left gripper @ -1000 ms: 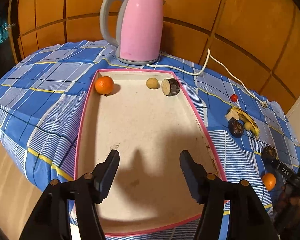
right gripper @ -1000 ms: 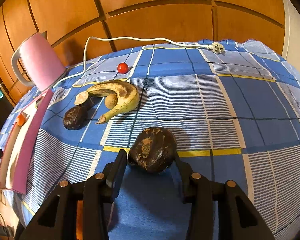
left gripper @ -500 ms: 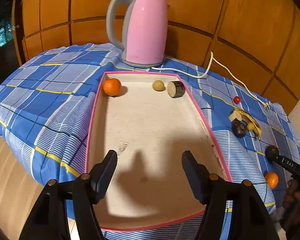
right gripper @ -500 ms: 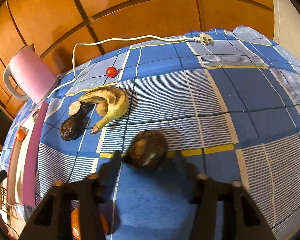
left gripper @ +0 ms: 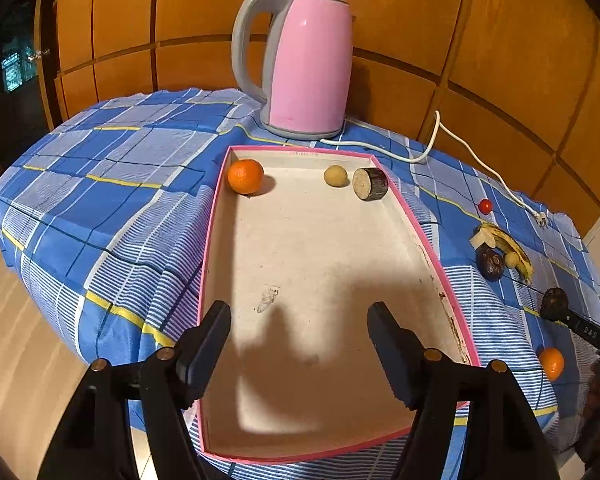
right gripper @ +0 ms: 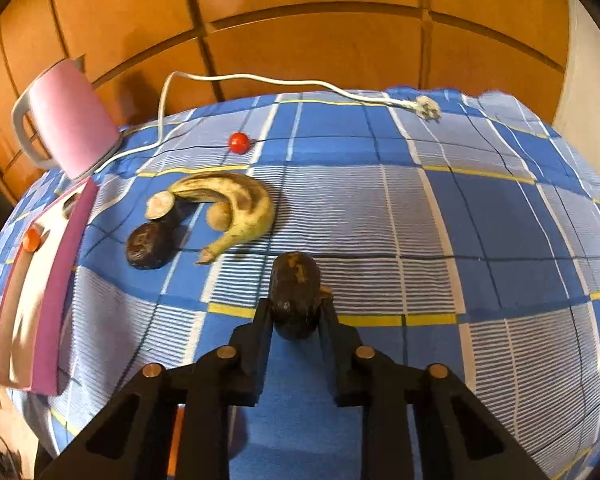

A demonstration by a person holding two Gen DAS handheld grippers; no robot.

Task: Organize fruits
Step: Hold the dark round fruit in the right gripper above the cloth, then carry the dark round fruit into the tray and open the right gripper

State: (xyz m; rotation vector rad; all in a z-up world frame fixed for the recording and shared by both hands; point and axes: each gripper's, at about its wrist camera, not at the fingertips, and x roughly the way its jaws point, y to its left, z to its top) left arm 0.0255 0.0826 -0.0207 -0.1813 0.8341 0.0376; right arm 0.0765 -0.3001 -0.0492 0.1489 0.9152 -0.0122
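My right gripper [right gripper: 295,312] is shut on a dark brown fruit [right gripper: 295,284] and holds it above the blue checked cloth; it also shows in the left wrist view [left gripper: 554,300]. My left gripper [left gripper: 300,332] is open and empty over the near end of the pink-rimmed tray [left gripper: 428,240]. The tray holds an orange [left gripper: 245,176], a small yellow fruit [left gripper: 335,176] and a cut dark piece [left gripper: 370,184] at its far end. On the cloth lie a spotted banana [right gripper: 236,204], another dark fruit [right gripper: 148,246], a small tan fruit [right gripper: 219,216], a red cherry tomato [right gripper: 238,142] and an orange [left gripper: 551,363].
A pink kettle [left gripper: 308,68] stands behind the tray, its white cord [right gripper: 260,78] and plug [right gripper: 427,107] trailing across the cloth [right gripper: 480,220]. A wooden panel wall [left gripper: 460,20] backs the table. The table edge drops to the floor on the left [left gripper: 20,320].
My right gripper closed on the dark brown fruit and lifted it off the cloth. My left gripper drew back and rose a little over the tray, still open.
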